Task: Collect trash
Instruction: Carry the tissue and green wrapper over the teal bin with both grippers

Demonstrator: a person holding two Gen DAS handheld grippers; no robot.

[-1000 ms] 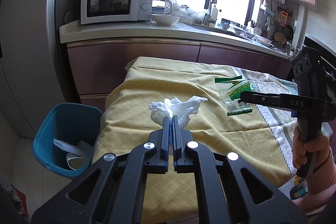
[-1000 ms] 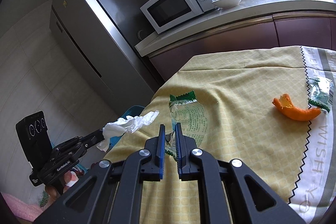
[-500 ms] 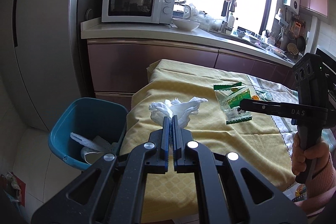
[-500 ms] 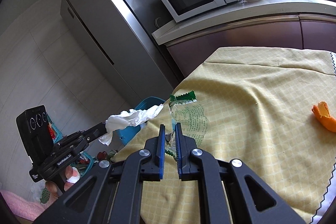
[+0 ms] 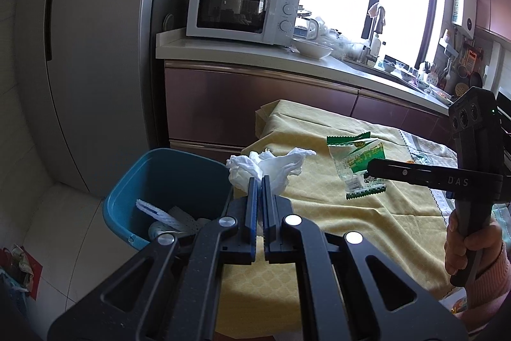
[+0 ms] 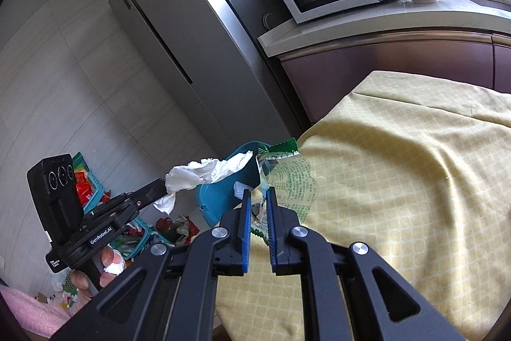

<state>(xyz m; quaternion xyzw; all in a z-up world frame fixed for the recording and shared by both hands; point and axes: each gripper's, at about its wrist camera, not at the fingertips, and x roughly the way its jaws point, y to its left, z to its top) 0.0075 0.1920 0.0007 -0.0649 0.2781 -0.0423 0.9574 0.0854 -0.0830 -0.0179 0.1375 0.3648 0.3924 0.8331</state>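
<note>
Left tongs (image 5: 259, 181) clamp the crumpled tissue (image 5: 268, 163), right tongs (image 6: 256, 197) clamp the green wrapper (image 6: 289, 178). Carry both past the table's (image 5: 319, 213) left edge, squarely above the blue bin (image 5: 166, 178), before releasing.

Both wrist cams close, angled down, share bin (image 5: 166, 181)

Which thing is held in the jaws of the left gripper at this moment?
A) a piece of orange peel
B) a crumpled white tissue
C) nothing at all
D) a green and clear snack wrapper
B: in the left wrist view the left gripper is shut on the crumpled white tissue, while the green and clear snack wrapper is in the right gripper.
</note>
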